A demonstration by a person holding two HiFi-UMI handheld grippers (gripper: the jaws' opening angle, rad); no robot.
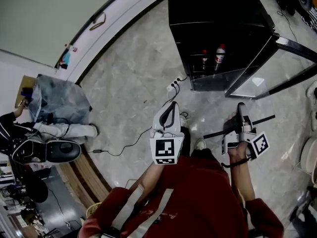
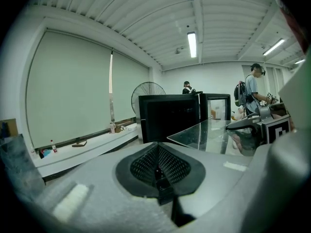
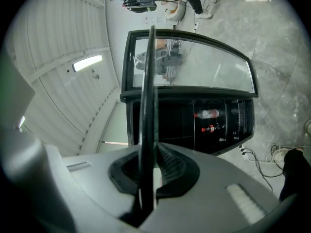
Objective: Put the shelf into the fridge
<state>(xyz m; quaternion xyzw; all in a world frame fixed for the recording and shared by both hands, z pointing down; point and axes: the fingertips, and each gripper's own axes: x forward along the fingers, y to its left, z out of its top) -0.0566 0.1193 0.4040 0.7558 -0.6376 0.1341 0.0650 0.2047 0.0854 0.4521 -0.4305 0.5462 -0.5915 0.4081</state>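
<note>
The black fridge [image 1: 218,24] stands ahead on the floor with its glass door [image 1: 267,73] swung open to the right. Two bottles [image 1: 219,53] stand inside it. My right gripper [image 1: 241,109] is shut on the shelf [image 1: 218,131], a glass pane with a dark edge, held short of the fridge. In the right gripper view the shelf [image 3: 147,106] runs edge-on between the pads, with the fridge [image 3: 194,123] beyond. My left gripper [image 1: 171,108] is shut on nothing, beside the shelf. In the left gripper view the pane [image 2: 209,132] lies flat to the right.
A power strip with cables [image 1: 173,86] lies on the floor left of the fridge. A seated person [image 1: 49,128] and a chair base [image 1: 49,151] are at the far left. A white ledge [image 1: 114,29] follows the wall. People [image 2: 252,91] and a fan [image 2: 148,89] stand behind the fridge.
</note>
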